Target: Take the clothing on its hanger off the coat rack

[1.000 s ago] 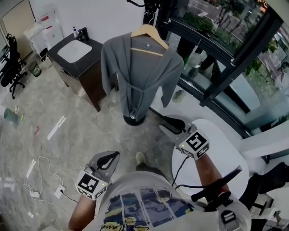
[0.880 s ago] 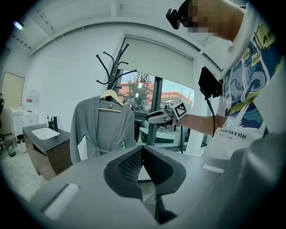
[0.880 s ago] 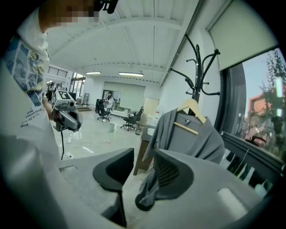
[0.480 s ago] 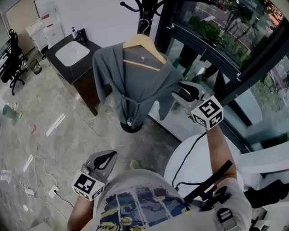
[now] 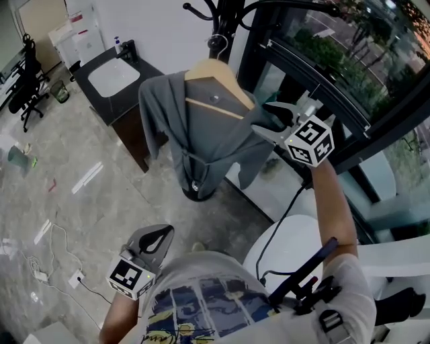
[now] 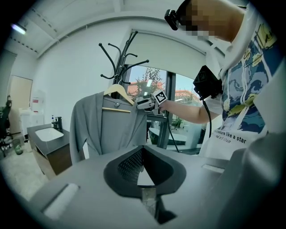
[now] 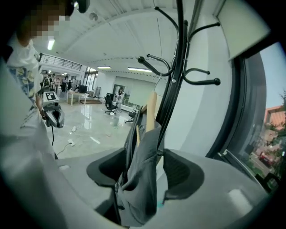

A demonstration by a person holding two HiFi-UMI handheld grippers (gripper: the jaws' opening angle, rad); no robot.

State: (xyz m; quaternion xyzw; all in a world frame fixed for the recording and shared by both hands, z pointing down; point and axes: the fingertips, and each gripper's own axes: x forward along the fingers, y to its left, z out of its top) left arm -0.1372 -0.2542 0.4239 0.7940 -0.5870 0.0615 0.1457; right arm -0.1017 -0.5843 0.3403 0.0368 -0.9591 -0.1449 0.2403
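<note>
The grey robe hangs on its wooden hanger from the coat rack, its shoulder between the jaws of the right gripper, which have just been opening wide, seemingly for a grasp, while the left gripper idles low, closed and empty.

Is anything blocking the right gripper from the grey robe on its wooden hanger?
Nothing visible. The right gripper, its jaws just opening, straddles the shoulder of the grey robe on the wooden hanger; the black coat rack pole stands behind it.

Grey robe, pale wood hanger, black coat rack.
</note>
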